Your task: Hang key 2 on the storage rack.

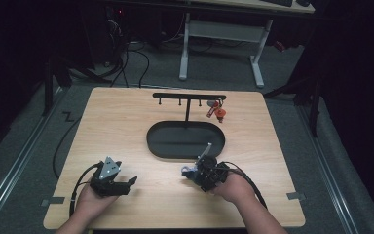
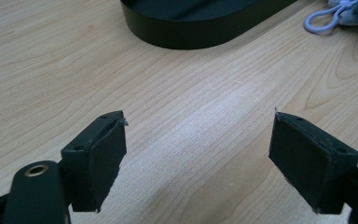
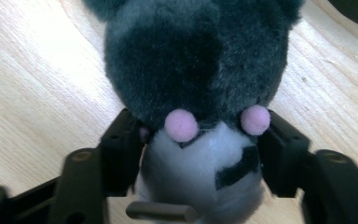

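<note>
Near the worktop's (image 1: pixel 126 126) front edge, our right gripper (image 3: pixel 193 140) pinches the plush toy (image 3: pixel 191 70) between its fingers; lifting comes next, left gripper (image 2: pixel 196 154) spread.

Probably a lab — dark room, cables (image 1: pixel 126 58), desk frame (image 1: pixel 221 46).

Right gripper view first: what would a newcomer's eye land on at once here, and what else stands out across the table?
A grey plush toy with pink dots sits squeezed between the right gripper's jaws, near the table's front edge. Behind it lies a black oval tray at mid-table, with a black hanging rack carrying a red keychain at its right end. The left gripper waits open over bare wood.
</note>
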Demonstrator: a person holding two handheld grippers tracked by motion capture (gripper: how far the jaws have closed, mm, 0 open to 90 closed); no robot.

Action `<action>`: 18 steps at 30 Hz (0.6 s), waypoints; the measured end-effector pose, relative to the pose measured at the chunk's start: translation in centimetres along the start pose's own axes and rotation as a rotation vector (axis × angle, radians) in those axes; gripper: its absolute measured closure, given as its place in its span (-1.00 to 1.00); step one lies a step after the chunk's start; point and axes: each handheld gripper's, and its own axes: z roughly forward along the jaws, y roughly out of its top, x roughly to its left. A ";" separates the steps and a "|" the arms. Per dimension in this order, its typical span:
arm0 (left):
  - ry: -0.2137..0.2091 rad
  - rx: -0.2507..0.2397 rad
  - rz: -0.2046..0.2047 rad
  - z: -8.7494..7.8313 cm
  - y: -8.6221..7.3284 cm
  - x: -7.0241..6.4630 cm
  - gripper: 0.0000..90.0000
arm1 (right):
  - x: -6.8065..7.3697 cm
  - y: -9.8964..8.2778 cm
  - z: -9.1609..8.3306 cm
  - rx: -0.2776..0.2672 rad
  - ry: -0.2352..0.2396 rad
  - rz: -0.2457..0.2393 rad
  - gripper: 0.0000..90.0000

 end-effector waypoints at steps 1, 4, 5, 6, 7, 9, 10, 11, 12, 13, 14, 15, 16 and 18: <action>0.000 0.001 0.003 0.1 0.1 0.0 -0.57 | 0.1 0.0 0.0 -0.002 -0.004 0.004 -0.01; -0.005 0.007 0.011 0.4 0.1 -0.2 -0.57 | 0.4 0.1 -0.2 -0.004 -0.018 -0.019 0.04; -0.004 0.010 0.016 0.4 0.1 -0.2 -0.57 | 0.5 0.1 -0.3 -0.006 -0.008 -0.020 0.05; -0.004 0.010 0.018 0.5 0.1 -0.2 -0.57 | 0.5 0.1 -0.4 -0.010 0.000 -0.011 0.06; -0.002 0.009 0.021 0.5 0.1 -0.2 -0.57 | 0.4 0.1 -0.6 -0.020 0.001 -0.006 0.06; 0.002 0.005 0.026 0.4 0.1 -0.2 -0.58 | 0.4 -0.1 -1.0 -0.021 0.006 0.013 0.07; 0.000 0.002 0.027 0.4 0.1 -0.2 -0.58 | 0.3 -0.2 -1.2 -0.026 0.008 0.018 0.07; 0.001 -0.002 0.026 0.4 0.1 -0.2 -0.58 | 0.3 -0.3 -1.4 -0.028 0.012 0.015 0.07; 0.001 0.001 0.025 0.4 0.1 -0.1 -0.58 | 0.3 -0.4 -1.6 -0.027 0.018 0.030 0.07; 0.001 0.002 0.022 0.4 0.1 -0.1 -0.58 | 0.3 -0.5 -1.7 -0.029 0.022 0.036 0.07; -0.002 0.001 0.017 0.4 0.1 -0.1 -0.58 | 0.3 -0.6 -1.8 -0.031 0.022 0.037 0.07; -0.001 -0.001 0.023 0.4 0.1 -0.2 -0.58 | 0.3 -0.7 -2.1 -0.032 0.021 0.044 0.07; 0.001 -0.002 0.030 0.4 0.1 -0.2 -0.58 | 0.2 -0.8 -2.2 -0.037 0.024 0.055 0.07; -0.003 -0.004 0.027 0.4 0.2 -0.2 -0.58 | 0.1 -0.9 -2.6 -0.039 0.020 0.064 0.08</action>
